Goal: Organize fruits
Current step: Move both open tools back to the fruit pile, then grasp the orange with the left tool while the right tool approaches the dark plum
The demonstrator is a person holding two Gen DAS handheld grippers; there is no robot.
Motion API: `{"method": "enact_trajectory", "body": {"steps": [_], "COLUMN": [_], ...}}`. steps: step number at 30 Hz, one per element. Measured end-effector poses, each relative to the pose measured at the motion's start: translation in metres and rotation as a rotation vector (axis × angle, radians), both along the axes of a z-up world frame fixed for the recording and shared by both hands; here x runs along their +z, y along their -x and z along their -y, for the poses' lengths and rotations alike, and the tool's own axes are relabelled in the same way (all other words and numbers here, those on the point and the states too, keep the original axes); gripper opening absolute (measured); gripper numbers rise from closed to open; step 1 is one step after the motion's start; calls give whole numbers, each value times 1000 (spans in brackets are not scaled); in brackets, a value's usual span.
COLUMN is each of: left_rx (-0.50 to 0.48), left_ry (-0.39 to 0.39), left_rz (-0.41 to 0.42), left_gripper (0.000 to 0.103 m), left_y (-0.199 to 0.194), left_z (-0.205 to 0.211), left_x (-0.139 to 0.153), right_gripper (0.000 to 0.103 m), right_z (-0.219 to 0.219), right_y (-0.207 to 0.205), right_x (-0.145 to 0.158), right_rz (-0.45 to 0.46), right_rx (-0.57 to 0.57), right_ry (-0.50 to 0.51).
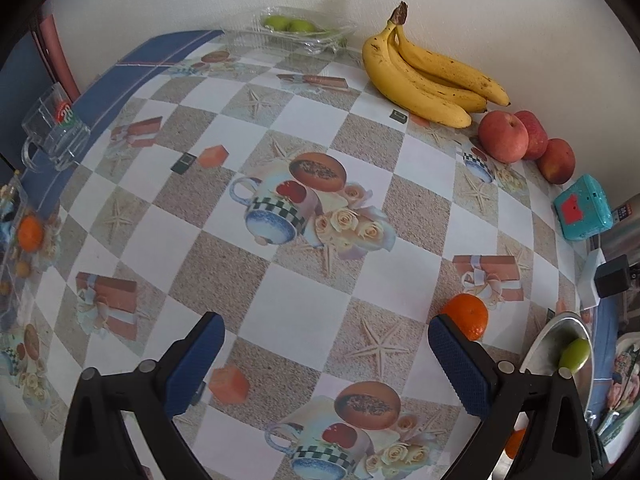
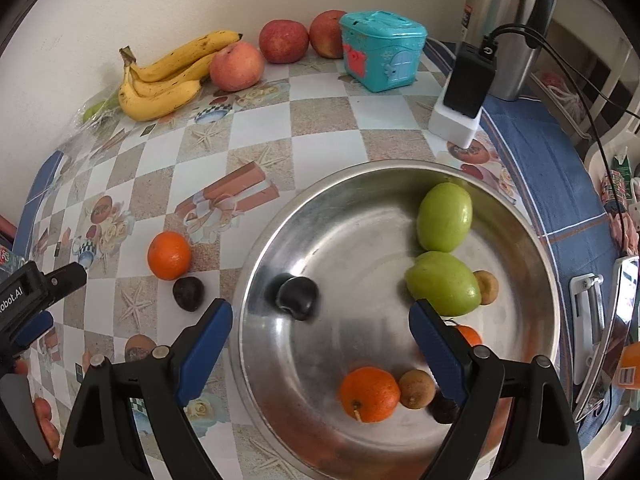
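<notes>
The left tool (image 1: pixel 324 360) stands wide open over the tabletop (image 1: pixel 256 280), holding nothing; its blue ribbed pads (image 1: pixel 460 368) hang clear of the glossy printed cloth, and a round orange tangerine (image 1: pixel 466 316) lies on the cloth just behind the right-hand pad. The right tool (image 2: pixel 320 344) is also wide open and empty, poised above the round, shiny steel bowl (image 2: pixel 280 380).

Only the right wrist view looks into the bowl: a dark, smooth plum (image 2: pixel 298 298) near its left side looks blurred, two green oval fruits (image 2: pixel 444 216) touch each other at the far right side, two small brown round fruits (image 2: pixel 417 389) and a stemmed orange tangerine (image 2: pixel 369 394) lie near the front. On the cloth just beside the bowl's left rim lie another dark plum (image 2: pixel 189 293) and, next to it, the loose tangerine (image 2: pixel 169 255). The left tool's black body (image 2: pixel 24 296) enters at this view's left edge.

Only the left wrist view shows the clear glass mug (image 1: pixel 56 136) at the tabletop's left edge and the clear plastic tray with green fruits (image 1: pixel 296 30) against the wall at the far edge. Both views show the spotted yellow banana bunch (image 1: pixel 424 76), three red apples (image 1: pixel 504 136) and a turquoise plastic toy box (image 1: pixel 584 208) along the wall edge.
</notes>
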State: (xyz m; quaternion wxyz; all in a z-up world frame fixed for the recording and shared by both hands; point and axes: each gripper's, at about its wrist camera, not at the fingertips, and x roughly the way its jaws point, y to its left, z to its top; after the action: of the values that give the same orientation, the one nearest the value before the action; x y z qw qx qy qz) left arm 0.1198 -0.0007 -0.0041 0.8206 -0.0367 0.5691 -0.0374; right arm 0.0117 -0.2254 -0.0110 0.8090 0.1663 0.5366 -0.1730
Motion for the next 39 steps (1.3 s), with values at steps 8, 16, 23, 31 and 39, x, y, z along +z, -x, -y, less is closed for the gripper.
{"method": "enact_trajectory", "body": {"steps": [8,16,23,31,39], "left_rx": [4,-50,-126,-204,-263], "left_ry": [4,47,99,140,150], "left_rz": [4,-23,-25,-56,-78], "left_gripper": [103,103,99,89,80], "left_y": [-6,-12,-15,-16,-18], "left_z": [-8,5,26,59,87], "left_x": [1,-5,-6,-16,-31], "right_gripper": [90,90,90,90,90], "right_z": [-26,-34,-30,-8,10], "right_y": [-12,-18,-20,-20,-18], "right_x": [0,-1,0,9,7], "right_rz": [-3,-4,12,54,54], "right_rx": [65,87,78,10,-33], "right_ry": [19,29,24,46,50]}}
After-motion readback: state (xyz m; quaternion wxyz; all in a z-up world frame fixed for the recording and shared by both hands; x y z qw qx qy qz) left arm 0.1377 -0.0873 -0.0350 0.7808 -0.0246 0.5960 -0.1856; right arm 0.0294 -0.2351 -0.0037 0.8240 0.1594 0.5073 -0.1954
